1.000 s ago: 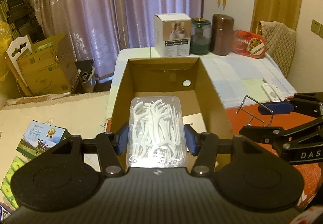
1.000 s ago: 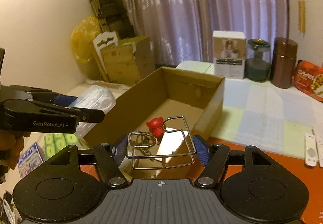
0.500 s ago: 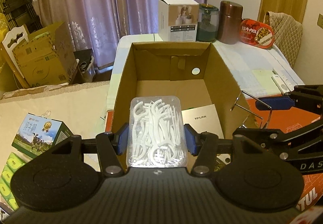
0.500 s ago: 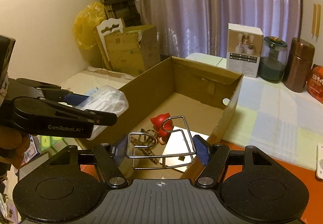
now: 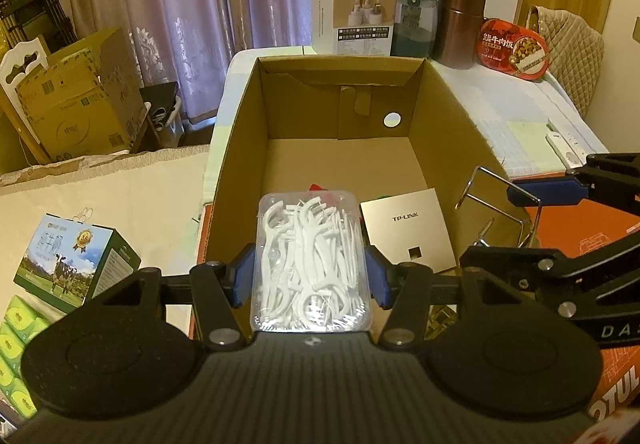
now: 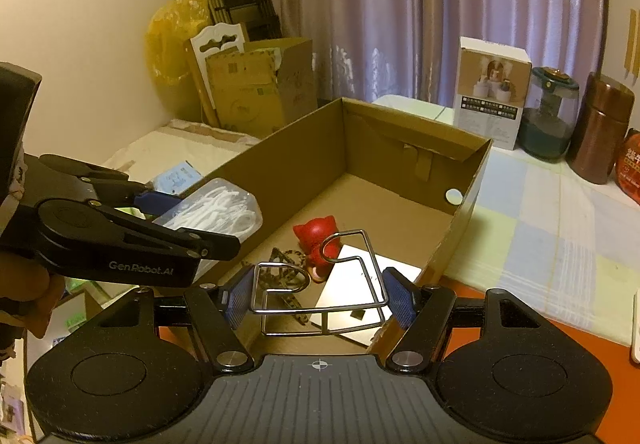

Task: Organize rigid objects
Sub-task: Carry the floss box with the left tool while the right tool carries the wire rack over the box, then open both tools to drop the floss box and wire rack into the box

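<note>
Cardboard box [image 5: 240,147] fills frame centre; inside, a red figurine [image 6: 316,234] and TP-LINK box [image 5: 408,232], partly hidden. Left gripper [image 5: 310,276] clamps a clear floss-pick case [image 5: 310,264], lower centre. Right gripper [image 6: 318,298] pinches a wire holder [image 6: 320,284] over the near wall.

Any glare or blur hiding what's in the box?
Left wrist view: sharp, warm dim light, floss case bright under glare, edges bowed by fisheye. Right wrist view: TP-Link card mirrors light; red toy in the box stays clear.
</note>
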Demonstrator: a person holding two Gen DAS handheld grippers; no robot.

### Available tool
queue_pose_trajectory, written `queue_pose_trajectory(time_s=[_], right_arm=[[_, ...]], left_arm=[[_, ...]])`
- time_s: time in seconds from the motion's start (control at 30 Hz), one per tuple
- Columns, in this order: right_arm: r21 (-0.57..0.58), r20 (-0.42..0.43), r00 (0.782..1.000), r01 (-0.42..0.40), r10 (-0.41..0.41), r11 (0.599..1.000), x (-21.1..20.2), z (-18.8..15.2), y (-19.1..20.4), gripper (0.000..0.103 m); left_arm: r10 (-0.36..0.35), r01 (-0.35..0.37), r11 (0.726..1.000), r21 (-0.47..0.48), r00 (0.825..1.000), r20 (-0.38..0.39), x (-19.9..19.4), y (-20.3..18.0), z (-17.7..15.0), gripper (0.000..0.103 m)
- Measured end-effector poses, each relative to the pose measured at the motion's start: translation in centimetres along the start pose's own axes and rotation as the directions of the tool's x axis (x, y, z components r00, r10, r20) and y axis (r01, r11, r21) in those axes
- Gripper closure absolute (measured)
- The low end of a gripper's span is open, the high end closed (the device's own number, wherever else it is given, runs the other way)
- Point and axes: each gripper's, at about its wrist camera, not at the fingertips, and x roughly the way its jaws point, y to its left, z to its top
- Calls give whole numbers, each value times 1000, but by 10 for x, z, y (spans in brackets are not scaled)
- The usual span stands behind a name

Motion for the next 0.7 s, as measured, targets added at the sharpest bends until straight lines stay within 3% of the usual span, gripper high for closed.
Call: queue_pose_trajectory(time_s=[0.33,0.7], right_arm=[[11,-11,1000,0,0,1000,6,-2,-2,38],[23,-6,1000,-1,1,1000,3,-1,-1,38]], left_arm=[[10,-10,1000,-6,1000,-12,8,1,-4,51],[38,-37,999,-32,998,47,-13,8,4,51]])
